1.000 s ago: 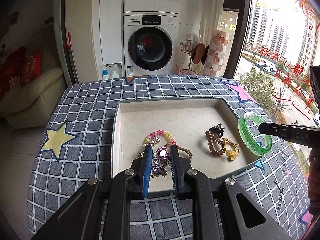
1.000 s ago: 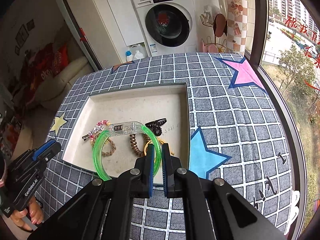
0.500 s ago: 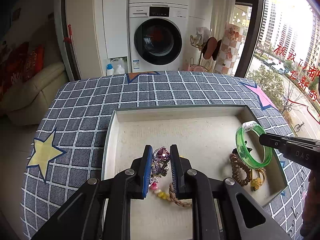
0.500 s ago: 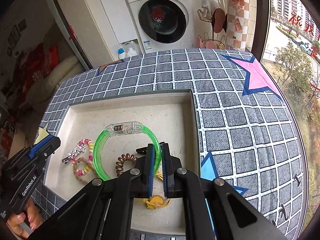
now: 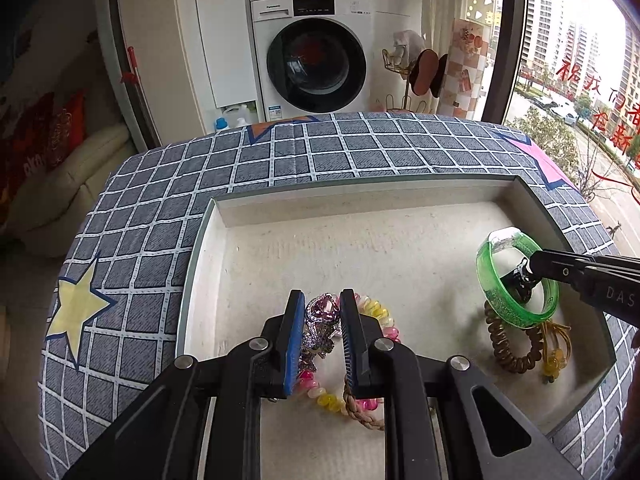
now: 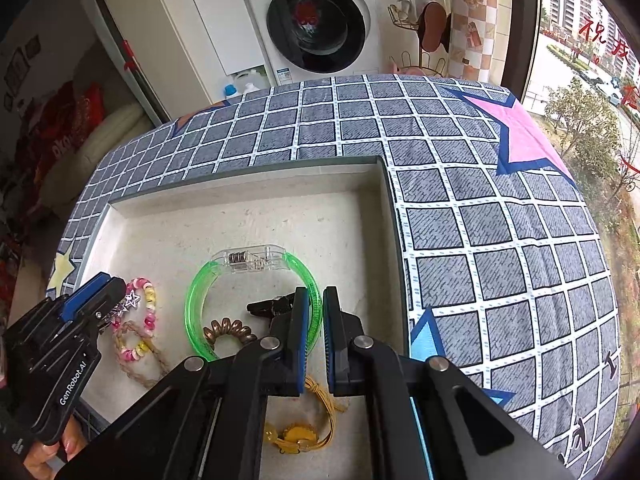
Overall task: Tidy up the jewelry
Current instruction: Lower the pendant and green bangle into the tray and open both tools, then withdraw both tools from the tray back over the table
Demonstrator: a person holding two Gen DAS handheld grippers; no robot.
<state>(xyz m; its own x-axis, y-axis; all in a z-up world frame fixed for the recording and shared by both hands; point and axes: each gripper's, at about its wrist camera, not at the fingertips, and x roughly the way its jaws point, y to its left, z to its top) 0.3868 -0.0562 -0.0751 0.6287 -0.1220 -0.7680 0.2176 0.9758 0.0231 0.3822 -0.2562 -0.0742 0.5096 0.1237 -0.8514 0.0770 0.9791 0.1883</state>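
My left gripper (image 5: 319, 300) is shut on a purple rhinestone brooch (image 5: 320, 322), held low over the left part of the beige tray (image 5: 360, 224). Under it lie a pink and yellow bead bracelet (image 5: 380, 314) and a braided cord (image 5: 360, 412). My right gripper (image 6: 316, 300) is shut on the rim of a green translucent bangle (image 6: 204, 288), which hangs just above the tray's right part. Below the bangle lie a brown coil hair tie (image 6: 228, 330), a black clip (image 6: 272, 306) and a yellow cord bracelet (image 6: 300, 432). The right gripper (image 5: 532, 266) also shows from the left wrist view.
The tray rests on a table under a grey checked cloth (image 6: 480, 220) with star prints. Past the far table edge stand a washing machine (image 5: 316, 52) and a wire rack (image 5: 412, 76). A sofa (image 5: 60, 184) lies left, a window right. A hand (image 6: 48, 452) holds the left gripper.
Both grippers have come forward and down from the tray's near edge to low over its floor, still holding the brooch and the bangle.
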